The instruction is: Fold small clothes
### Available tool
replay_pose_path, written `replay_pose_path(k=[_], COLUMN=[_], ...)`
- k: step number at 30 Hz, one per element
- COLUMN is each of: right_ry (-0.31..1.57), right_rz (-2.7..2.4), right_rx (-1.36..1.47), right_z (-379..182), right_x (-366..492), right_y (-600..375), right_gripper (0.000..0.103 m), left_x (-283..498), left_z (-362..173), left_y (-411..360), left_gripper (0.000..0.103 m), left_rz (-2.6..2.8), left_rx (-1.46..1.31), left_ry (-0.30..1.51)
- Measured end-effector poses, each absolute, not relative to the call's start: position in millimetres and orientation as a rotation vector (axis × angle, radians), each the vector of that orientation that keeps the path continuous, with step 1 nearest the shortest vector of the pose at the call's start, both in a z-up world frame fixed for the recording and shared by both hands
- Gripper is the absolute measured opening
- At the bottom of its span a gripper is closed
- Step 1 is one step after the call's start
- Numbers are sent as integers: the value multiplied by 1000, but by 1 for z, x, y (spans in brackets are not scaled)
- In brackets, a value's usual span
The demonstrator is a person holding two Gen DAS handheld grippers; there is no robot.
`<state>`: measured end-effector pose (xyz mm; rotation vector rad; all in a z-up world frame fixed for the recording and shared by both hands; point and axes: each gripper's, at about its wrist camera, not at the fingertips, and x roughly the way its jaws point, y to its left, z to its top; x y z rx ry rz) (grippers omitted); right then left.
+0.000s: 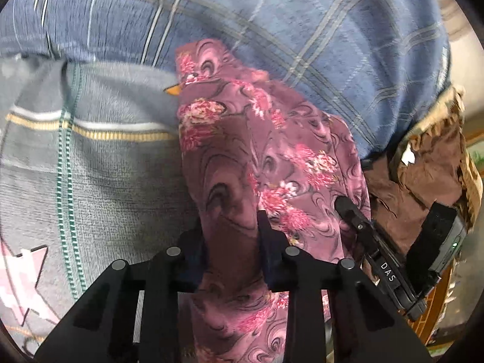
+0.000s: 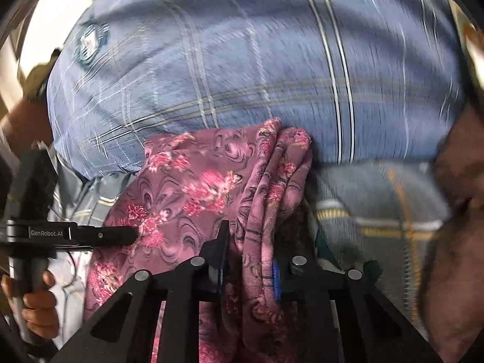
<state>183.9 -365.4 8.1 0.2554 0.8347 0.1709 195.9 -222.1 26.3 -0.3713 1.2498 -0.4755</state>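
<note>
The left claw (image 1: 231, 242) is clamped on a mauve floral cloth (image 1: 257, 163), with the fabric bunched between its two dark fingers and spilling down over the claw's frame toward the bottom edge. In the left wrist view the cloth rises from that grip as a long, fairly smooth panel, its top corner reaching up against the person's blue plaid shirt (image 1: 272, 24). To the left of the cloth lies a grey knitted fabric with yellow and green stripes (image 1: 106, 157), on which a pink star shape shows near the lower left. At the right of this view the right claw (image 1: 348, 208) comes in at an angle, its tip pressed into the cloth's edge, with a brown garment (image 1: 423, 175) behind it.

The right wrist view shows what the other does not: the right claw (image 2: 249, 252) is clamped on a thick, rope-like gather of the floral cloth (image 2: 193, 187), several folds stacked together between the fingers, one of which carries a blue pad (image 2: 276, 278). Here the left claw (image 2: 133, 234) enters from the left, level, its tip nipping a flat part of the cloth, and the person's left hand (image 2: 37, 299) grips its handle below. The shirt's chest emblem (image 2: 90, 40) appears only in this view. The cloth hangs between the two claws in front of the torso, held up off any surface. Both views are blurred.
</note>
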Motion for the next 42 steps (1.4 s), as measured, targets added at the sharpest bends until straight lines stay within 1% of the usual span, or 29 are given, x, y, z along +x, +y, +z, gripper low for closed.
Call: replay_pose_path(k=[4,9,13,16,19,22,25,28,30,32,34,35,37,39,42], right_ry=[790,721,672,661,671,688,728,792,833,857,869,874,830,774,803], right_rz=[153,152,200,260,330,405,427,390,333,309,315,310,281,272,291], right_rx=[196,203,235,286,350,448,517,551,536,551,570,553,522,525,490], right_z=[36,72,100,107,99,78,42,4,-20,-34,-34,-29,-12,0,4], right_x=[171,137,112,95,87,79,77,81,83,86,86,88,88,93,117], right_y=[-357,-359,-343,-327,-306,-283,-262,-247,-242,-248,-254,-256,-260,-264,-253], right_gripper=[21,21,21,21,21,22,22,22,23,26,31,36,36,37,37], left_x=[182,162,140,124,107,87,82,86,89,90,90,91,96,111,133], left_z=[53,87,107,111,105,86,63,23,4,0,8,14,29,42,41], left_y=[-224,-213,-184,-148,-118,-86,-64,-53,-43,-37,-35,-33,-32,-37,-50], left_gripper=[27,26,27,26,26,26,27,26,37,42,42,41,42,48,49], left_rz=[-510,-550,-562,-544,-513,-469,-421,-341,-352,-362,-387,-393,-401,-403,-400], left_rx=[-348,-372,-369,-372,-383,-391,-383,-344,-380,-420,-417,-414,-410,-405,-390], left_ry=[1208,1161,1127,1122,1130,1144,1168,1224,1250,1252,1235,1217,1162,1130,1146])
